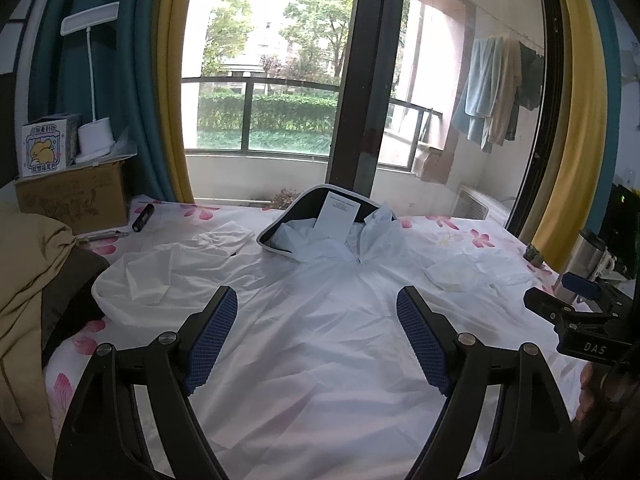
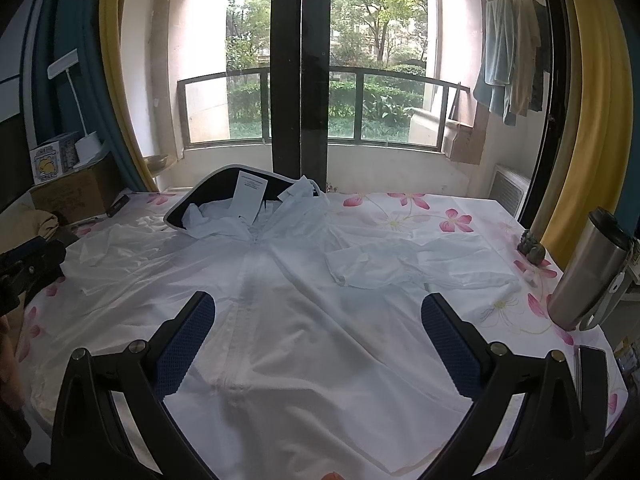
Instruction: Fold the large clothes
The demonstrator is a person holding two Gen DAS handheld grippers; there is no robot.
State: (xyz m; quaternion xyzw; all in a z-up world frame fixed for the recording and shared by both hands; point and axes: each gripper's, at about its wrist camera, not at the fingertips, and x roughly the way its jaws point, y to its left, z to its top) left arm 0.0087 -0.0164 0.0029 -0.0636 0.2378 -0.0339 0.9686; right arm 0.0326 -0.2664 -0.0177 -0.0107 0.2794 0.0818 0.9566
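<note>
a white jacket (image 1: 320, 320) is spread flat on the floral sheet (image 2: 420, 208). the left gripper (image 1: 318, 308) and right gripper (image 2: 316, 316) are held above it, fingers spread wide, nothing gripped.

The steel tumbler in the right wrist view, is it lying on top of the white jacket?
No, the steel tumbler stands on the floral sheet at the right edge, clear of the white jacket.

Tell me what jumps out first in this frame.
A white zip-front jacket lies spread face-up across the floral bedsheet, a paper tag at its dark-lined hood. Both tongs, left and right, hover open above it. A steel tumbler stands at the bed's right edge.
</note>
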